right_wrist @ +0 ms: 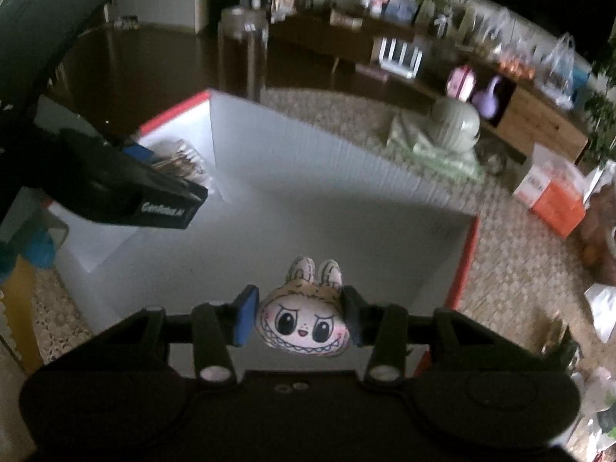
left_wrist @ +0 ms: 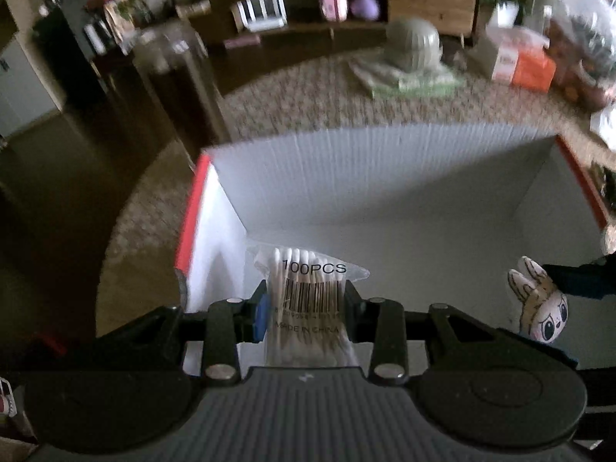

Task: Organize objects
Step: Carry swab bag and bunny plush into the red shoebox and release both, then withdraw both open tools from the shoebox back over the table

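My left gripper [left_wrist: 306, 308] is shut on a clear bag of cotton swabs [left_wrist: 308, 288] marked 100PCS, held over the near left part of a white box with red rim [left_wrist: 385, 177]. My right gripper [right_wrist: 298, 313] is shut on a small plush rabbit-eared doll head [right_wrist: 302, 323], held over the box's near side [right_wrist: 346, 177]. In the left wrist view the doll [left_wrist: 539, 304] shows at the right, in the other gripper. In the right wrist view the left gripper [right_wrist: 181, 188] and the swab bag [right_wrist: 181, 159] show at the left over the box.
The box sits on a speckled tabletop [left_wrist: 308, 100]. A green ribbed pot on a folded cloth [left_wrist: 414, 44], an orange and white carton [left_wrist: 519, 61], plastic bags [left_wrist: 585, 19] and a tall glass jar [right_wrist: 242, 50] stand beyond it. Shelves with toys line the back.
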`<state>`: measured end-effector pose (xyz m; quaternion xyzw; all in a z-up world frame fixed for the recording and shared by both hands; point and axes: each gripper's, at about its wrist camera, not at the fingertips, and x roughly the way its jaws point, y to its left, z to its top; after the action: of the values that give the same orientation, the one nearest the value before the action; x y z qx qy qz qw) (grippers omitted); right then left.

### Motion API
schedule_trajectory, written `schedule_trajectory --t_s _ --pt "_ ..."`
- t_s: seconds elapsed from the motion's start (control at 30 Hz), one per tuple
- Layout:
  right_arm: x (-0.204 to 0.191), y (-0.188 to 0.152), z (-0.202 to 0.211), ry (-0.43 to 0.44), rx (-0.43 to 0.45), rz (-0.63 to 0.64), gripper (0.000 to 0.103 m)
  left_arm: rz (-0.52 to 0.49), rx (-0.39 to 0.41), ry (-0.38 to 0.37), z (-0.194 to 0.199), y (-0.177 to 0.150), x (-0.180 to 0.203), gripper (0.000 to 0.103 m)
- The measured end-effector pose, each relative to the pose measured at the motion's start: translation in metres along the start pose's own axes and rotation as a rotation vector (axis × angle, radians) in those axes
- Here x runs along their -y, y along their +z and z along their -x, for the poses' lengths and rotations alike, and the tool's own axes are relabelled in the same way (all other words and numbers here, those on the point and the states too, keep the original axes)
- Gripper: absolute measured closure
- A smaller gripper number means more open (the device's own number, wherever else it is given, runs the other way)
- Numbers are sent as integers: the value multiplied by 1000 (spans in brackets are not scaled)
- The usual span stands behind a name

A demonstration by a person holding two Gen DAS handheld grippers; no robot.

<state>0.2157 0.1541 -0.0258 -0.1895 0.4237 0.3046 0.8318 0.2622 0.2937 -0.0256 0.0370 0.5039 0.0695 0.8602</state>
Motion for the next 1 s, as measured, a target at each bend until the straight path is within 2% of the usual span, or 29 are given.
schedule_trajectory --t_s 0.2,0.3,0.37,0.67,0.77,1.0 --pt "2 -1 -10 12 -60 -5 57 -44 -113 9 -27 7 5 67" --pt "2 2 -13 44 -82 -33 57 -39 -137 -15 -33 9 1 67" --pt "-1 4 -18 33 -90 -22 57 -28 -152 -25 -37 9 -2 67" --pt "7 6 -21 44 -94 -50 51 -4 -148 -47 -40 6 -6 66" --pt "5 5 -14 36 -60 -42 32 7 -135 -65 -36 4 -6 59" --pt "7 -1 12 39 12 -48 31 3 -46 -66 -5 2 -6 49"
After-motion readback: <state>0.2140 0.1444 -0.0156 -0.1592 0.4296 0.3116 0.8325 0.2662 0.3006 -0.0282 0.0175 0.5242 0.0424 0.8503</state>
